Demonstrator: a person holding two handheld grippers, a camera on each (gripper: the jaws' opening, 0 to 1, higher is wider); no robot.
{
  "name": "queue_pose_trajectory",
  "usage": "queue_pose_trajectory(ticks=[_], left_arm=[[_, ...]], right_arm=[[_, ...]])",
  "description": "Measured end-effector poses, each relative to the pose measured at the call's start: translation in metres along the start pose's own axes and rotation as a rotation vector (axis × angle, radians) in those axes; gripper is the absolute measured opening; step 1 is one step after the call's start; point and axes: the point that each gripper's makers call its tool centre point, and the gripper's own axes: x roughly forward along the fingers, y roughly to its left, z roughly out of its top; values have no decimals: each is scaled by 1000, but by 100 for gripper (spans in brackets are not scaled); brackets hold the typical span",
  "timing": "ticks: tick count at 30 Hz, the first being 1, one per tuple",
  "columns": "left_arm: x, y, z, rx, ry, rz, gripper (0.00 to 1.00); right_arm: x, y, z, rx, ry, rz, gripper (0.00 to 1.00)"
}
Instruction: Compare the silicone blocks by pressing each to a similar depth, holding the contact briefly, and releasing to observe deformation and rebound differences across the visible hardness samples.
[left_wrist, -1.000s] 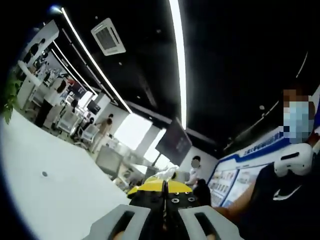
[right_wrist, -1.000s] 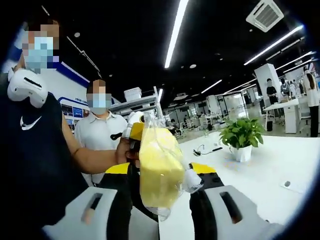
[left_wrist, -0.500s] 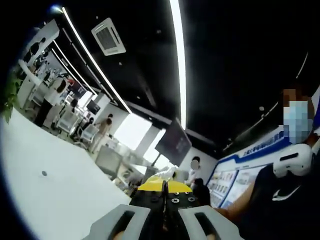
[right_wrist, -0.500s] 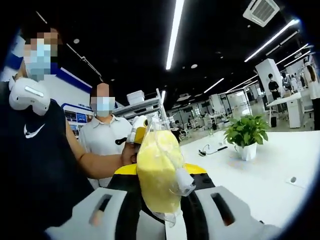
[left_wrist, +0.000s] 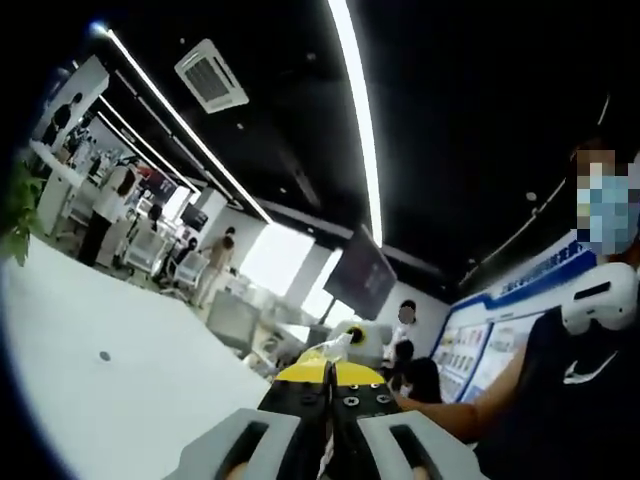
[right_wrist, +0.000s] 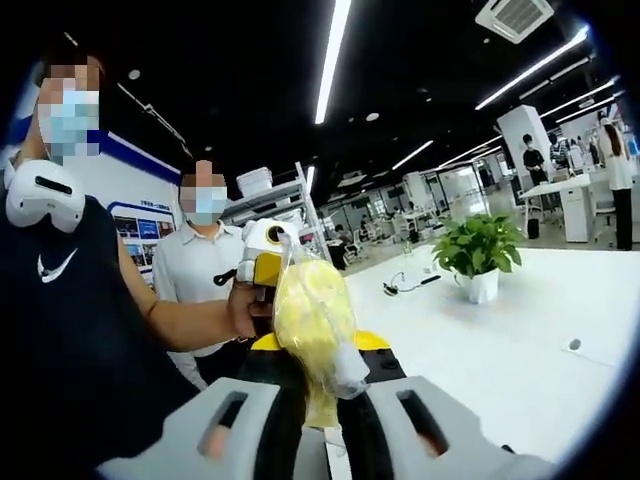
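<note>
Nearest, the right gripper (right_wrist: 318, 420) is clamped on a yellow block in a clear bag (right_wrist: 312, 320), jaws drawn in against its sides and the soft lump bulging above them. The left gripper (left_wrist: 328, 440) has its jaws pressed together with a sliver of something between; what, I cannot tell. This looks like the hold phase of a squeeze; next would be a slow release to watch rebound. Beyond lies the white bench (right_wrist: 500, 340) with a potted plant (right_wrist: 478, 262).

Grey-shelled claws (right_wrist: 318, 440) with black-and-yellow jaws; the person's black sleeveless shirt (right_wrist: 60, 330) (white swoosh logo).
</note>
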Motion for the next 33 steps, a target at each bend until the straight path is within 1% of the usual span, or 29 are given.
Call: queue_pose_trajectory(ticks=[9, 12, 13, 18, 20, 23, 27, 31, 33], left_arm=[[3, 2, -1, 76, 5, 27, 0], [4, 3, -1, 106, 4, 34, 0], [4, 3, -1, 128, 3, 33, 0], [4, 6, -2, 136, 15, 58, 0], [3, 7, -2, 111, 30, 61, 0], [2, 8, -1, 134, 30, 81, 0], [0, 13, 2, 132, 20, 109, 0], [-2, 13, 3, 109, 18, 109, 0], [-2, 13, 2, 122, 24, 114, 0]], right_arm=[[-3, -2, -1, 15, 5, -15, 2], [-3, -4, -1, 19, 9, -19, 2], [-4, -4, -2, 20, 10, -18, 2], [-4, -4, -3, 21, 25, -20, 1], [-3, -3, -4, 19, 32, -16, 1], [-1, -2, -4, 18, 36, -12, 1], [3, -1, -3, 22, 37, -8, 1], [4, 1, -3, 18, 43, -3, 1], [4, 2, -3, 8, 47, 2, 1]])
